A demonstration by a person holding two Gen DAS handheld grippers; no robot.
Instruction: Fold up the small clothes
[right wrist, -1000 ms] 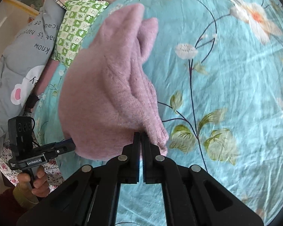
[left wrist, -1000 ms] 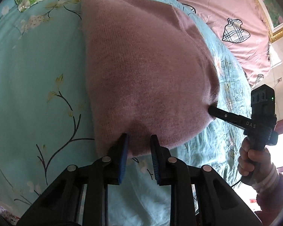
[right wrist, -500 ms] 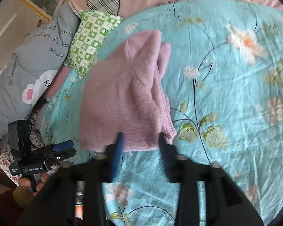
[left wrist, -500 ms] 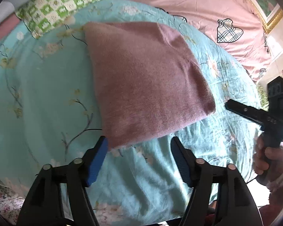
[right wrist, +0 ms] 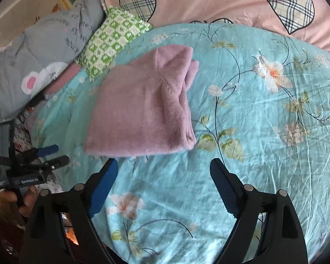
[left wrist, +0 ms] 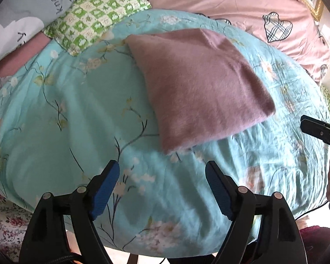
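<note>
A folded mauve knit garment (left wrist: 198,85) (right wrist: 143,112) lies flat on the turquoise floral bedsheet (left wrist: 77,121) (right wrist: 264,121). My left gripper (left wrist: 162,167) hovers just short of its near corner, jaws still opening, with only sheet between them. My right gripper (right wrist: 164,165) hangs over the sheet below the garment's near edge, jaws also opening and holding nothing. Each gripper shows in the other's view: the right one (left wrist: 319,129) at the far right edge, the left one (right wrist: 48,156) at the lower left, held by a hand.
A green checked pillow (left wrist: 94,15) (right wrist: 112,41) and a grey printed quilt (right wrist: 33,66) lie at the sheet's far left. A pink cover with plaid hearts (left wrist: 264,11) (right wrist: 231,0) spreads behind. A floral cloth (left wrist: 2,209) shows at the bed's near left edge.
Both grippers let go of the garment's near edge, opened wide and drew back and up. The garment dropped flat onto the sheet.
</note>
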